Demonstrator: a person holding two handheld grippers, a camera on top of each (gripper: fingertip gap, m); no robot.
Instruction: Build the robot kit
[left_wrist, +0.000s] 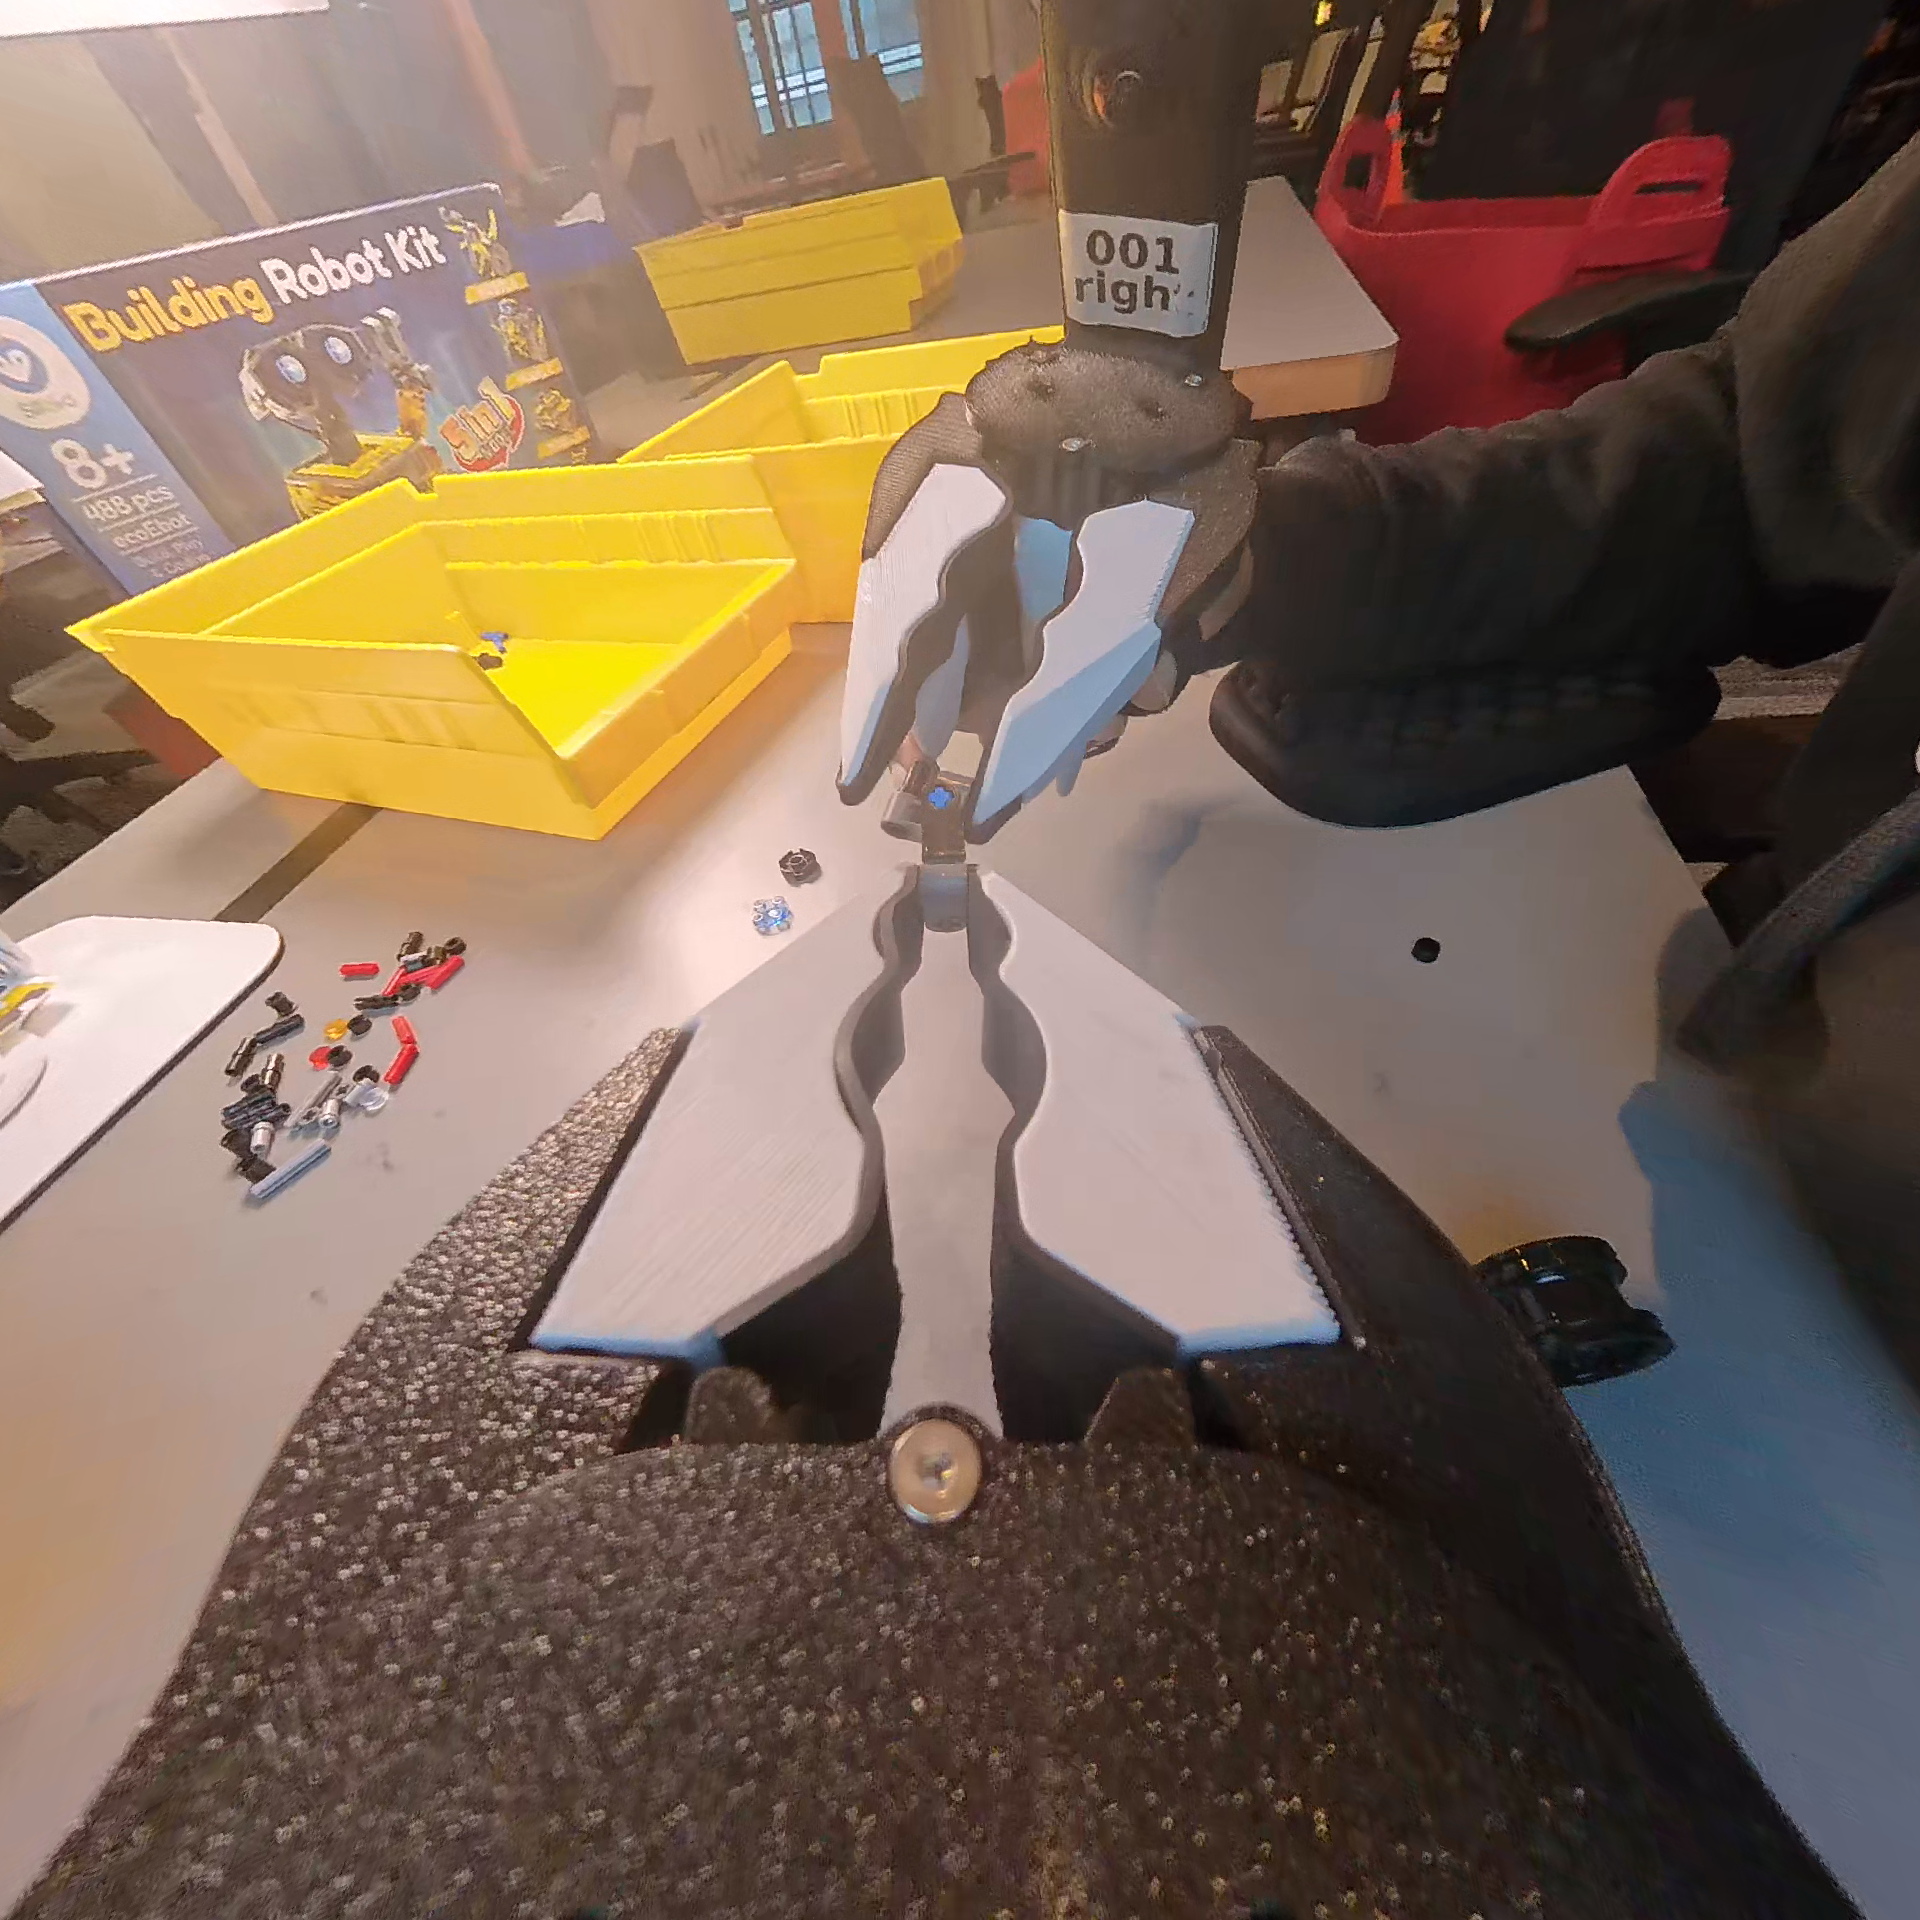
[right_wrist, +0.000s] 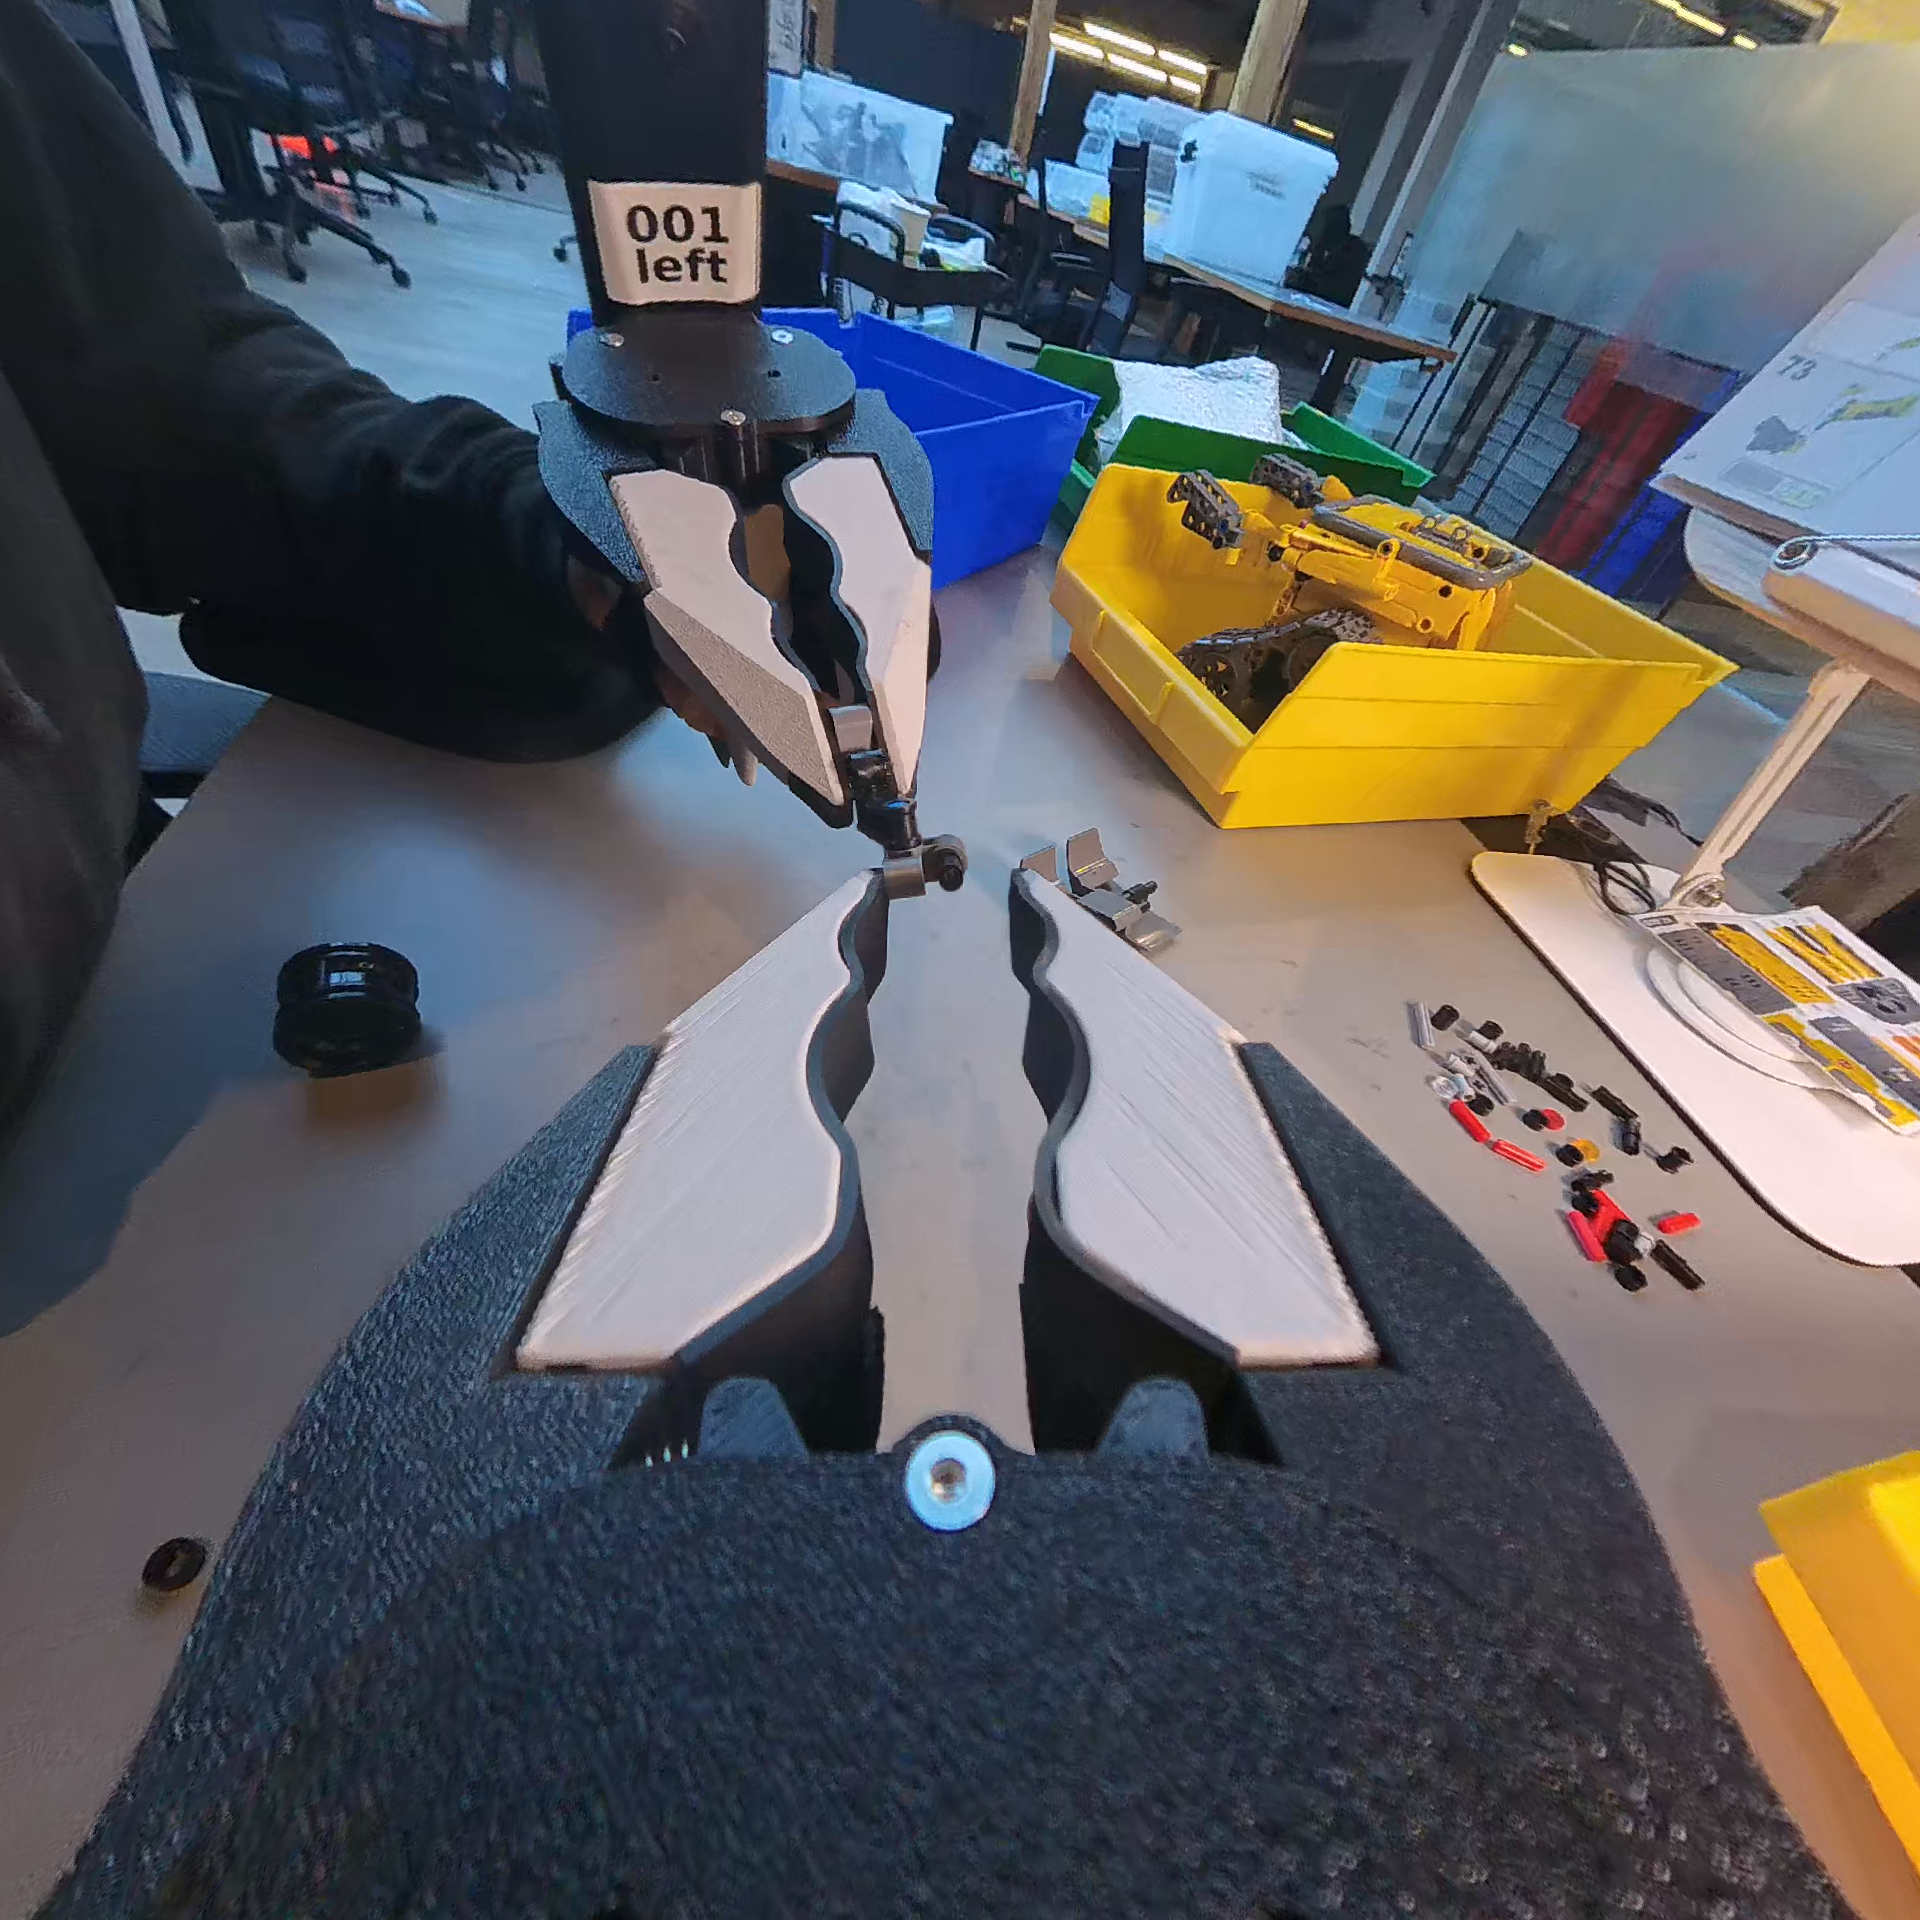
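**Tongs tip to tip at one connector**

Left gripper (left_wrist: 943, 878): I see it pinched shut on the black end of a grey-and-black connector (right_wrist: 920, 868), above the table (right_wrist: 623, 883).
Right gripper (right_wrist: 948, 883): parted, one finger touching the grey end.
Black wheel (right_wrist: 346, 1006) and loose pins (right_wrist: 1558, 1153): well apart.

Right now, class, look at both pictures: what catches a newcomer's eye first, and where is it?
The left gripper and right gripper meet tip to tip at centre, the left shut on a small grey-black piece. A yellow tracked model sits in a yellow bin beyond, to the right; red and black pins lie scattered nearer.
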